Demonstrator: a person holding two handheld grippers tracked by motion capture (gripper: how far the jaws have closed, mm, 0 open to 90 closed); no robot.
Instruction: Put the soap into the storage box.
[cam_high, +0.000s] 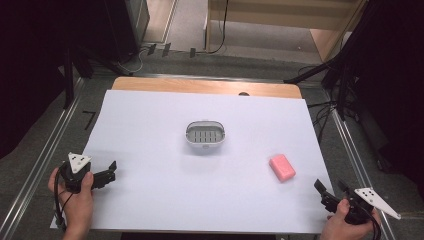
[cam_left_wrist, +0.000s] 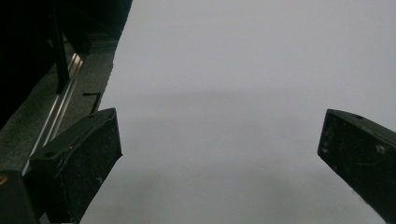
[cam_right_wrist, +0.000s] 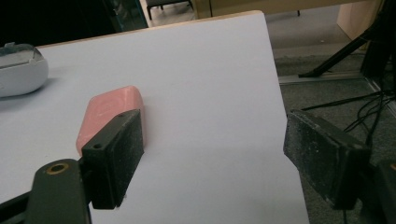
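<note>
A table covered by a white sheet (cam_high: 150, 200) is seen from above, with a strip of bare wood showing along its far edge. Near the middle of the sheet sits a small white oval soap dish (cam_high: 205, 136) with a slotted grey insert. To the right of it and nearer the person, well apart from the dish, a pink bar of soap (cam_high: 282, 167) lies flat on the sheet. At the near left corner a hand holds the left gripper (cam_high: 111, 170) low over the sheet, its two black jaws spread wide with nothing between them. At the near right corner the other hand holds the right gripper (cam_high: 329, 189), also spread wide and holding nothing, just past the sheet's right edge. In the right gripper view the soap (cam_right_wrist: 109, 112) lies beyond the left-hand jaw, partly hidden behind it, and the dish (cam_right_wrist: 21, 70) sits at the far left. Grey floor, metal rails and dark cables surround the table
</note>
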